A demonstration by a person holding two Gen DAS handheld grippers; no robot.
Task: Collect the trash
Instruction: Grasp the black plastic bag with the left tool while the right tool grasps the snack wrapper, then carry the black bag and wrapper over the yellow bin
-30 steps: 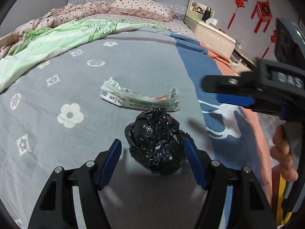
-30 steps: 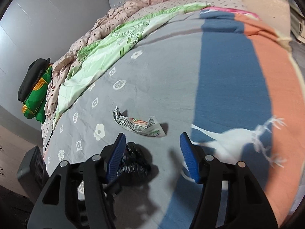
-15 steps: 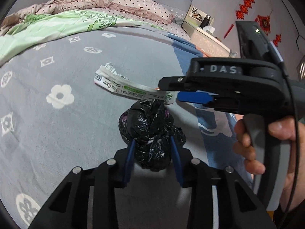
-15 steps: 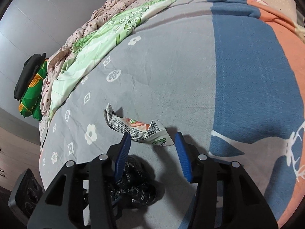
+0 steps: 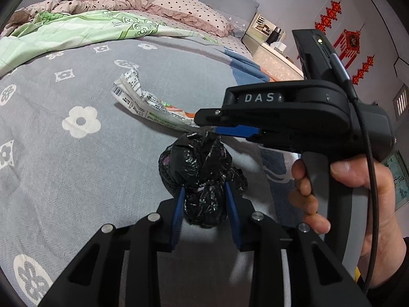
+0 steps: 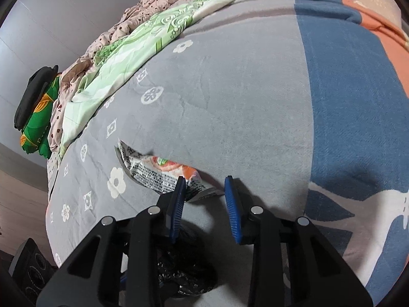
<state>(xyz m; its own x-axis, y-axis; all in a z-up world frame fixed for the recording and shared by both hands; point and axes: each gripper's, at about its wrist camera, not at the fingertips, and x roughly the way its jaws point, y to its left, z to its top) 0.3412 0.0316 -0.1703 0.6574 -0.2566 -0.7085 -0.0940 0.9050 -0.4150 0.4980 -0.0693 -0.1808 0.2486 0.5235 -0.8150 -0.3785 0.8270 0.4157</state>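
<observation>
Left gripper (image 5: 204,192) jaws closing on black bag (image 5: 202,174), right gripper (image 6: 205,186) jaws closing, seemingly around wrapper (image 6: 156,171)

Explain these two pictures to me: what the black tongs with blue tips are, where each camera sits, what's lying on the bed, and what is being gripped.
No robot here: a person holds a hand-squeezed two-finger gripper in each hand, each with a camera looking along its fingers. In the left camera's picture, the left gripper is closing on a crumpled black plastic bag on the grey flowered blanket; its blue pads already press the bag. The right gripper and the hand holding it show alongside. In the right camera's picture, the right gripper is closing around one end of a crumpled printed wrapper, not yet pinching it.
</observation>
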